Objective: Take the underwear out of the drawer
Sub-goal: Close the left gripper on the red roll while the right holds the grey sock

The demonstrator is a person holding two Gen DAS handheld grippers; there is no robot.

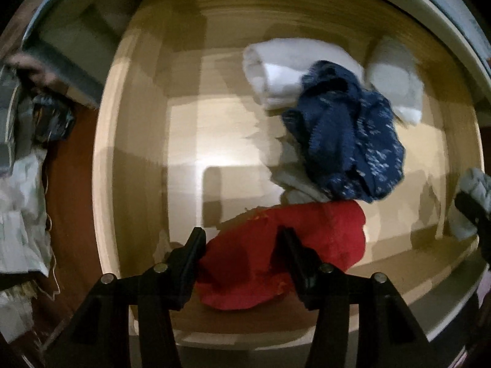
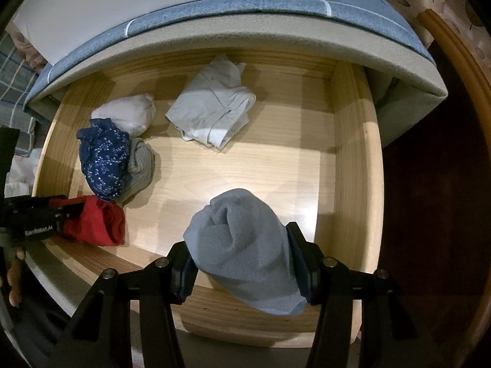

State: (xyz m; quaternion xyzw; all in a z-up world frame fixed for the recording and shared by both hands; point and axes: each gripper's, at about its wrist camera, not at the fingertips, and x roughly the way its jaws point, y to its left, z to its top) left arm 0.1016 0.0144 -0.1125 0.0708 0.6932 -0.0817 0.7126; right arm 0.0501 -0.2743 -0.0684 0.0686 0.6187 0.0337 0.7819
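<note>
The open wooden drawer [image 2: 353, 159] holds several folded garments. My right gripper [image 2: 242, 260] is shut on a rolled grey-blue piece of underwear [image 2: 242, 245], held above the drawer's front edge. My left gripper [image 1: 242, 239] has its jaws on either side of a red piece of underwear [image 1: 307, 239] at the drawer's front left; it also shows in the right wrist view [image 2: 98, 220], with the left gripper [image 2: 66, 211] on it. Whether it is clamped is unclear. A navy patterned piece [image 2: 104, 156] lies on a grey ribbed one [image 2: 139, 165].
A white roll [image 2: 125, 113] and a folded white garment [image 2: 214, 113] lie toward the drawer's back. A blue mattress [image 2: 276, 9] with a white shoe box [image 2: 153, 3] overhangs the drawer. Clothes [image 1: 21, 199] lie on the floor left of it.
</note>
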